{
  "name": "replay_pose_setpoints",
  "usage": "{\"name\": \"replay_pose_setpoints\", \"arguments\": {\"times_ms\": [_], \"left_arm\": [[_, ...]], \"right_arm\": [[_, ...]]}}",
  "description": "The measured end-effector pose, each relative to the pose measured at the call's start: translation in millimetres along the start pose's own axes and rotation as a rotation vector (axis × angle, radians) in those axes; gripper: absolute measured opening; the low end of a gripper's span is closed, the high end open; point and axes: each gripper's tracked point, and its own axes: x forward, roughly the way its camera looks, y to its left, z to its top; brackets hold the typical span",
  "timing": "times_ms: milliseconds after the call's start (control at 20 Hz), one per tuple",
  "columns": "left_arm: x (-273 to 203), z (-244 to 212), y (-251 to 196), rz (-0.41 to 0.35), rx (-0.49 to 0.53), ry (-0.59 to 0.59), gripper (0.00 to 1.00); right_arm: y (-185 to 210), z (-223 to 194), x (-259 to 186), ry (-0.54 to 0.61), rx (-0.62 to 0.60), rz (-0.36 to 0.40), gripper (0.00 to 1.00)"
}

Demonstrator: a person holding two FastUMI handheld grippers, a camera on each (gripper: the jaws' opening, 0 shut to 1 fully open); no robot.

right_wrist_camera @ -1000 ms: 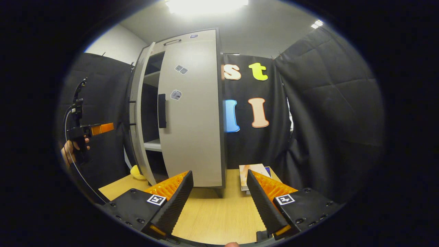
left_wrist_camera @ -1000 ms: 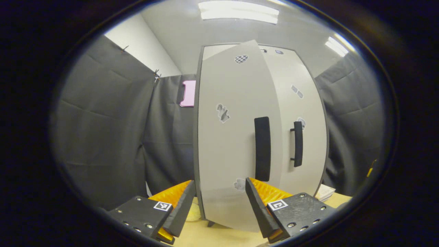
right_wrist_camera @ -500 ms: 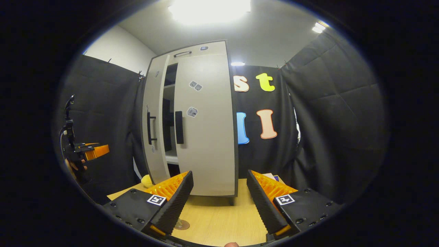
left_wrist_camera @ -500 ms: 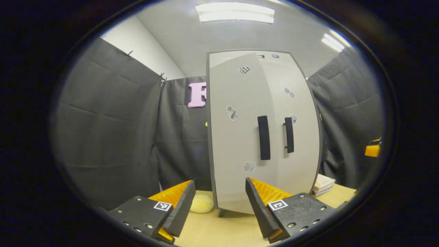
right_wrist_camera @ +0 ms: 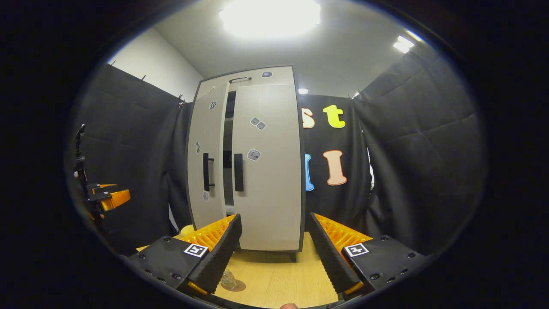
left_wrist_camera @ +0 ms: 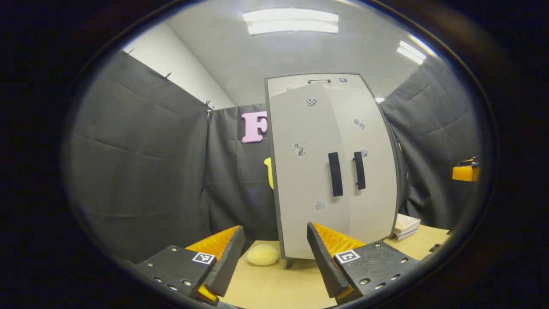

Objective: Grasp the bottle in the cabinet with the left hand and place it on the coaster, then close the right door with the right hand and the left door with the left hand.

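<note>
Cabinet [right_wrist_camera: 257, 171] mid-frame on table [right_wrist_camera: 274, 279]. Right door [right_wrist_camera: 268, 171] flush; left door [right_wrist_camera: 208, 163] slightly ajar, dark gap between them in the right gripper view. Bottle [right_wrist_camera: 228, 280] on coaster [right_wrist_camera: 235, 286], bottom centre, beside the near finger. Left gripper [left_wrist_camera: 272, 257] and right gripper [right_wrist_camera: 274, 253] both wide open, holding nothing. Yellow lump [left_wrist_camera: 262, 254] left of cabinet foot.

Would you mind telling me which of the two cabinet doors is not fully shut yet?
The left door, the narrower-looking one with the checkered sticker: a dark gap separates it from the right door, which sits flush against the cabinet.
</note>
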Motion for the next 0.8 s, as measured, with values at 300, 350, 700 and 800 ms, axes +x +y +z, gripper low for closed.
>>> {"name": "replay_pose_setpoints", "arguments": {"times_ms": [300, 350, 700, 800], "left_arm": [[-27, 3, 21, 0.016, 0.024, -0.012, 0.86], [-32, 4, 24, 0.017, 0.026, -0.017, 0.86], [-57, 9, 35, 0.023, 0.014, -0.021, 0.87], [-61, 7, 37, 0.023, 0.022, -0.015, 0.87]], "right_arm": [[12, 2, -19, -0.022, -0.009, -0.007, 0.99], [12, 2, -20, -0.024, -0.012, -0.011, 0.99], [11, 10, -34, -0.048, -0.032, -0.024, 0.99], [11, 12, -38, -0.054, -0.042, -0.028, 0.99]]}}
